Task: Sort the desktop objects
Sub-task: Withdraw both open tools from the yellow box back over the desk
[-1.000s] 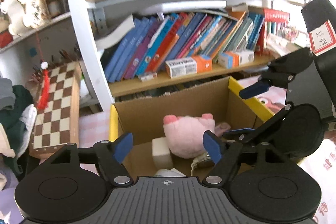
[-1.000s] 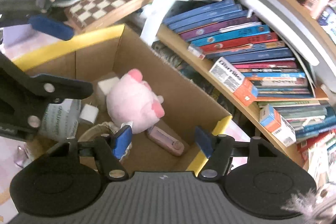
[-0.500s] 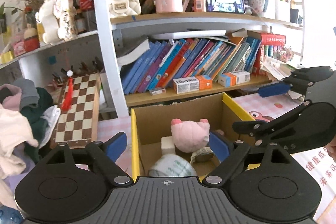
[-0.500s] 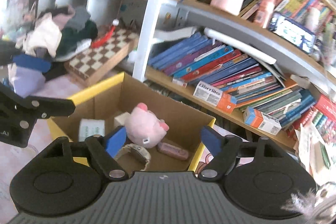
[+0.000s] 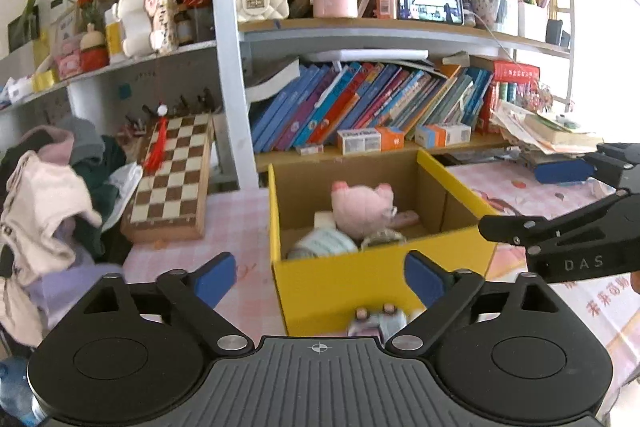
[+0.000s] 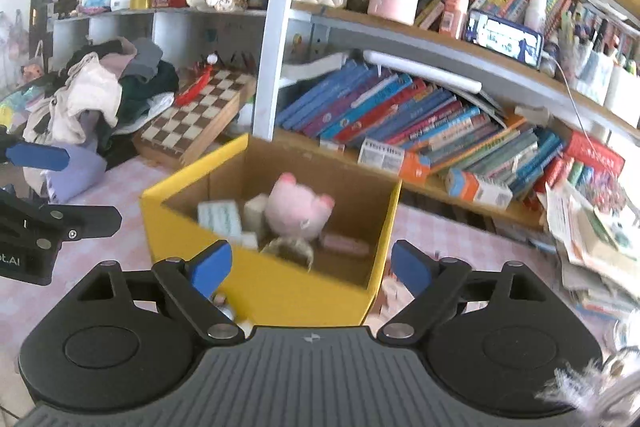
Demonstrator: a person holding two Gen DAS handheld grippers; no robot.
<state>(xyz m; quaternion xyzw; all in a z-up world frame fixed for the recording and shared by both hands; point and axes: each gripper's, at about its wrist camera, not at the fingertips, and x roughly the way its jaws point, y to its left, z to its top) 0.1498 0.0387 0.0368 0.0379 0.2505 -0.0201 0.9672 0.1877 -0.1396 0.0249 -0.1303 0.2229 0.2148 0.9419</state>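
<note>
Both the left gripper (image 5: pixel 316 275) and right gripper (image 6: pixel 310 267) are opening wide, empty, the yellow cardboard box (image 5: pixel 360 283) at twelve o'clock.

The yellow box (image 5: pixel 372 283) stands at 12 o'clock, blocking the straight path; its open top gives room from above. At 10 o'clock, bare worktop (image 5: pixel 240 219) lies between the box and the chessboard (image 5: pixel 172 179).
</note>
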